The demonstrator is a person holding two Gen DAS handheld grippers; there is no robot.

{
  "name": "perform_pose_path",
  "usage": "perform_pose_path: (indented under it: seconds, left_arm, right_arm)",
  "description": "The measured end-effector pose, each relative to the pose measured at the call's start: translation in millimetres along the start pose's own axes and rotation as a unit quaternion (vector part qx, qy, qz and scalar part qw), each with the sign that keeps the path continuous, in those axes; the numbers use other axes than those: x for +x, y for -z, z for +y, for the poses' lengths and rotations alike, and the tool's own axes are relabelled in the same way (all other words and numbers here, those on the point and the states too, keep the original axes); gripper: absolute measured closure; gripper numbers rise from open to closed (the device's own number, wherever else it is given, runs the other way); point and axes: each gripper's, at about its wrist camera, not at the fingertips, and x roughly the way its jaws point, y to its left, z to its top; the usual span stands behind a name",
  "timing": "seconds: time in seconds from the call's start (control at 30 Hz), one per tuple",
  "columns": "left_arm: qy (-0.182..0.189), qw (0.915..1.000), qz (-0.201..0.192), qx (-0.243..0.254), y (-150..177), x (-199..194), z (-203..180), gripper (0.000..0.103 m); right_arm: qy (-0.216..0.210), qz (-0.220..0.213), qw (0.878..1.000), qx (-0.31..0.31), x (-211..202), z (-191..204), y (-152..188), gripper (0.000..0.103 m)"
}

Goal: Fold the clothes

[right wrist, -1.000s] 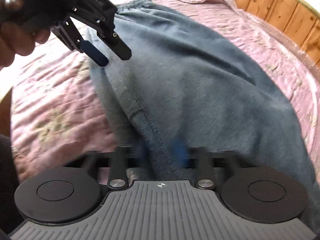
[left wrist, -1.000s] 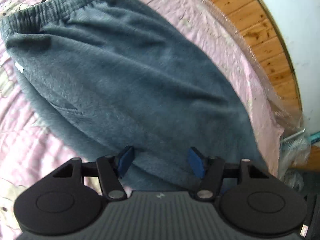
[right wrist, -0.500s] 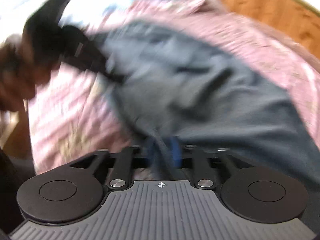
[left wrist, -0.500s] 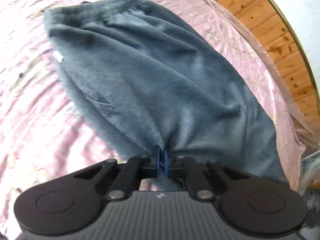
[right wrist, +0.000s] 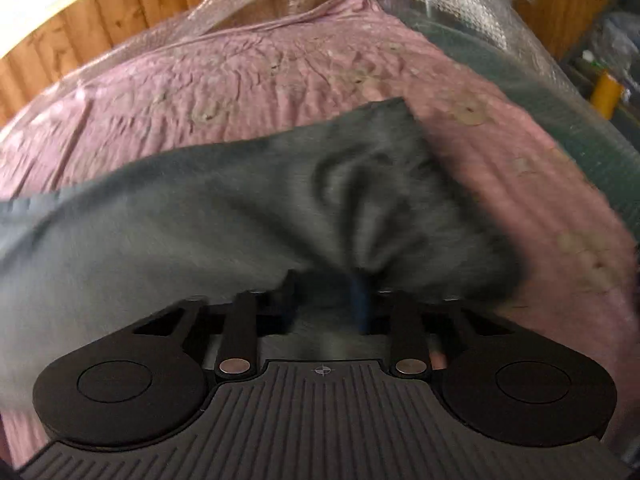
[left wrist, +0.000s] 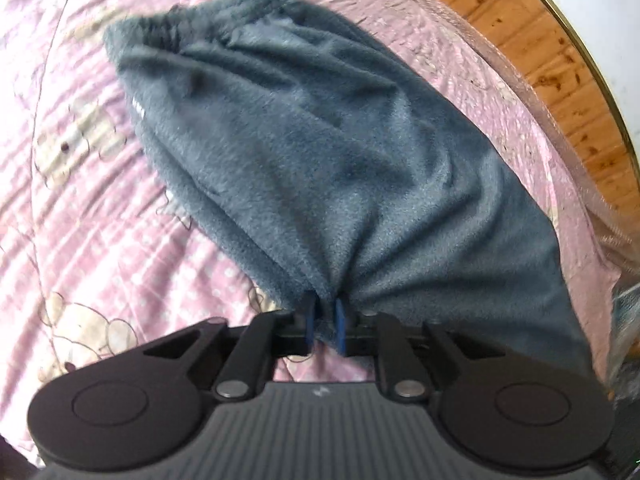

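Note:
Grey fleece pants lie spread on the pink bed cover, elastic waistband at the far left. My left gripper pinches a gathered fold at the near edge; its jaws are opening slightly while the cloth stays bunched between the blue pads. In the right wrist view, blurred, a far corner of the pants puckers toward my right gripper. Its jaws are closing with cloth between them.
The pink cover has a cartoon print and wrinkles. A wooden panelled wall runs along the bed's far side, with clear plastic wrap along the edge. A yellow object stands beyond the bed's corner.
The left gripper went from wide open to pinching the near edge, drawing the cloth into folds. The right gripper swung far across the bed to another corner; the other hand has left its view.

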Motion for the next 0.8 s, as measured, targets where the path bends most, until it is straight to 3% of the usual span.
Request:
perform_pose_path:
  seconds: [0.07, 0.17, 0.23, 0.33, 0.37, 0.43, 0.47, 0.53, 0.6, 0.67, 0.8]
  left_arm:
    - [0.019, 0.9996, -0.016, 0.013, -0.4, -14.9, -8.8, 0.081]
    - [0.048, 0.9978, -0.037, 0.026, -3.9, -33.6, -18.7, 0.081]
    - [0.043, 0.9975, -0.044, 0.035, -11.2, -32.9, -26.0, 0.079]
    - [0.015, 0.9981, -0.043, 0.042, -22.8, -17.2, -34.1, 0.068]
    - [-0.009, 0.9983, -0.038, 0.042, -24.8, -10.2, -31.8, 0.064]
    - [-0.074, 0.9961, -0.024, 0.042, -27.3, 3.5, -22.5, 0.064]
    - [-0.087, 0.9953, -0.021, 0.035, -27.2, 4.3, -16.6, 0.068]
    - [-0.085, 0.9959, -0.026, 0.016, -25.4, -7.0, -4.3, 0.070]
    - [-0.080, 0.9957, -0.046, 0.002, -24.2, -28.8, 5.2, 0.057]
    - [-0.099, 0.9929, -0.067, -0.001, -29.0, -47.9, 18.6, 0.047]
    - [-0.142, 0.9856, -0.089, -0.019, -62.0, -61.1, 58.5, 0.042]
  right_arm:
    - [0.017, -0.002, 1.000, -0.014, -9.7, -7.5, -2.2, 0.071]
    - [0.013, -0.032, 0.999, -0.024, -17.0, -11.8, -11.1, 0.070]
    - [0.007, -0.044, 0.998, -0.037, -17.1, -11.6, -14.5, 0.069]
    - [0.007, -0.033, 0.996, -0.082, -3.3, -6.4, -11.2, 0.054]
    - [0.017, -0.025, 0.995, -0.100, 2.5, -6.9, -7.6, 0.049]
    - [0.029, -0.021, 0.993, -0.116, 7.6, -16.8, 0.3, 0.049]
    - [0.019, -0.016, 0.995, -0.097, 6.6, -25.8, -0.6, 0.051]
    - [0.017, -0.003, 0.996, -0.089, 5.4, -30.4, -6.2, 0.053]
    - [0.039, 0.010, 0.994, -0.106, 5.1, -20.9, -12.4, 0.051]
    - [0.069, 0.012, 0.992, -0.102, 0.1, -11.8, -18.4, 0.050]
    - [0.087, -0.030, 0.993, -0.069, -28.4, 23.5, -31.2, 0.041]
